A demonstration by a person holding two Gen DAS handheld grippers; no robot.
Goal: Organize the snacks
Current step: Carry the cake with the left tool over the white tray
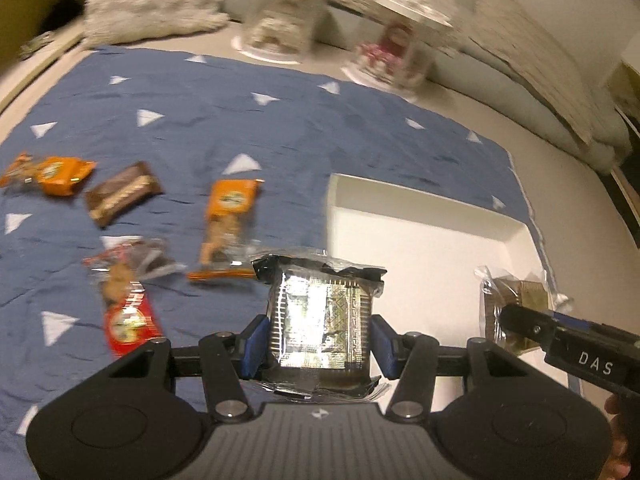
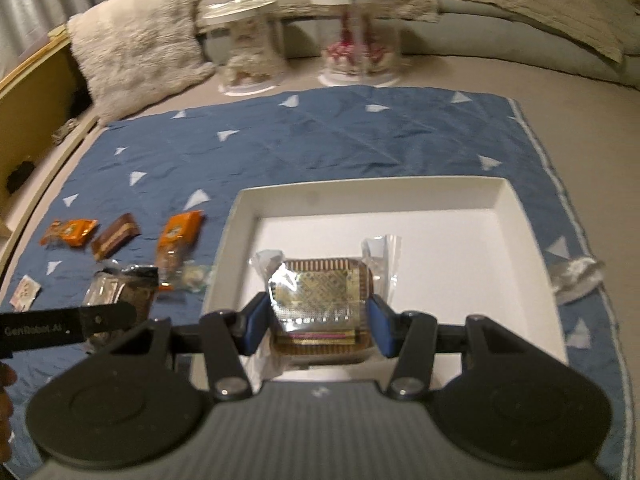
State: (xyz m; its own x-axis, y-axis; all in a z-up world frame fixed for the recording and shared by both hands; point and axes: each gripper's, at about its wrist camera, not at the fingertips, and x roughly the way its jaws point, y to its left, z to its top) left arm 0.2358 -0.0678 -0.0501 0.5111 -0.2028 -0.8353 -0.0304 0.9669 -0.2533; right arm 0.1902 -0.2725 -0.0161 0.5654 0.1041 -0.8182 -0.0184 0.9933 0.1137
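My left gripper [image 1: 320, 340] is shut on a dark cookie pack [image 1: 320, 320] in clear wrap, held above the blue mat beside the left edge of the white tray [image 1: 420, 240]. My right gripper [image 2: 316, 324] is shut on a gold patterned cookie pack [image 2: 320, 292], held low over the front of the white tray [image 2: 500, 240]; it also shows in the left wrist view [image 1: 516, 312]. Loose snacks lie on the mat to the left: two orange packs [image 1: 228, 224] [image 1: 52, 174], a brown bar [image 1: 122, 192] and a red pack [image 1: 128, 312].
A blue mat with white triangles [image 2: 320, 136] covers the bed. Two clear containers with white lids [image 2: 248, 48] [image 2: 356, 36] stand behind it, beside a fluffy pillow [image 2: 136, 44]. A crumpled clear wrapper [image 2: 576, 276] lies right of the tray.
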